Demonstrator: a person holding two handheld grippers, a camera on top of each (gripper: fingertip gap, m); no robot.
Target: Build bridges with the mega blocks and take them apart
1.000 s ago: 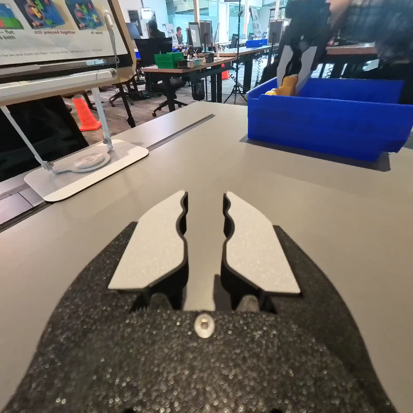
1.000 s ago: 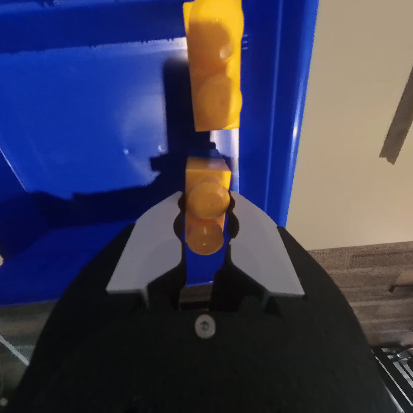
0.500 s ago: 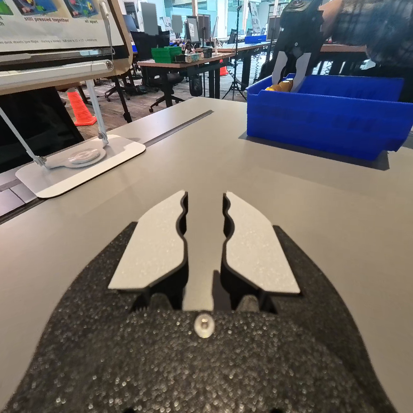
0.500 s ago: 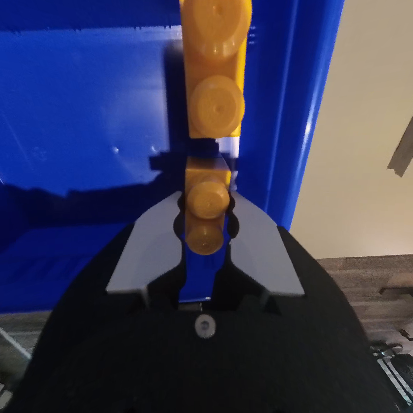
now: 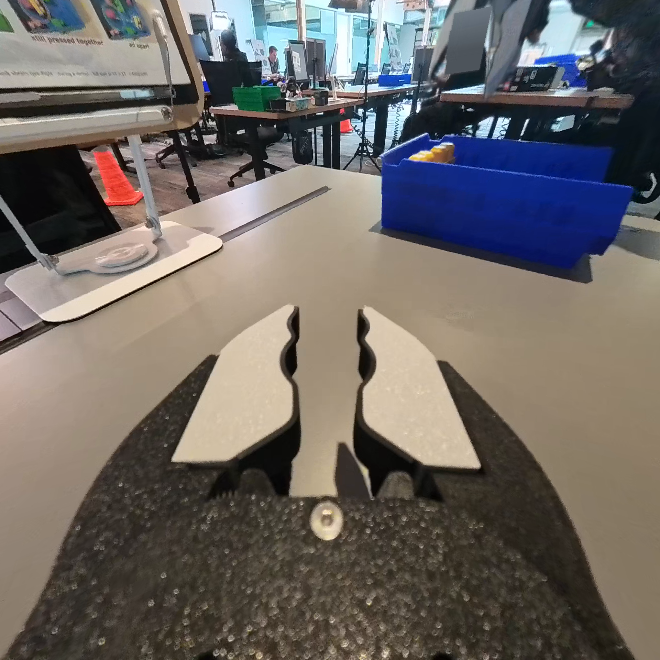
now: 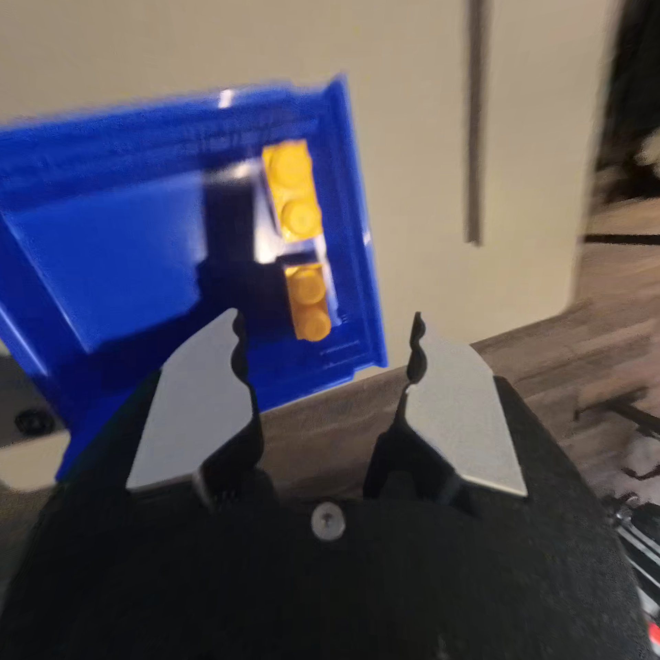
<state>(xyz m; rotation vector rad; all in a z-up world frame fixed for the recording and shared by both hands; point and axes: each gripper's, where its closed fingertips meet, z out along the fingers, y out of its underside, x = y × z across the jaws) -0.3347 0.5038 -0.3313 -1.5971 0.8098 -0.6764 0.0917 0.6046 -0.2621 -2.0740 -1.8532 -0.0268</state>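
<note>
Two yellow mega blocks lie end to end in the blue bin (image 6: 107, 250) against its right wall: the near block (image 6: 309, 303) and the far block (image 6: 293, 193). They also show in the left wrist view (image 5: 434, 153) at the far left corner of the bin (image 5: 500, 210). My right gripper (image 6: 326, 318) is open wide and empty, raised above and behind the bin; it shows blurred at the top of the left wrist view (image 5: 500, 46). My left gripper (image 5: 326, 310) hovers low over the grey table (image 5: 321, 250), its fingers apart with nothing between them.
A white stand base (image 5: 114, 264) holding an instruction board (image 5: 82, 46) stands at the table's left. A dark groove (image 5: 278, 218) runs along the table. Other desks, chairs and an orange cone (image 5: 114, 178) lie beyond the far edge. My hands' fingertips stand some 45 centimeters from each other. The near block (image 6: 309, 303) is closer to my right gripper, around 9 centimeters from its tips; the left tips are 45 centimeters off.
My right gripper let go of the near yellow block in the bin, opened wide, and pulled up and back. The left gripper stayed in place.
</note>
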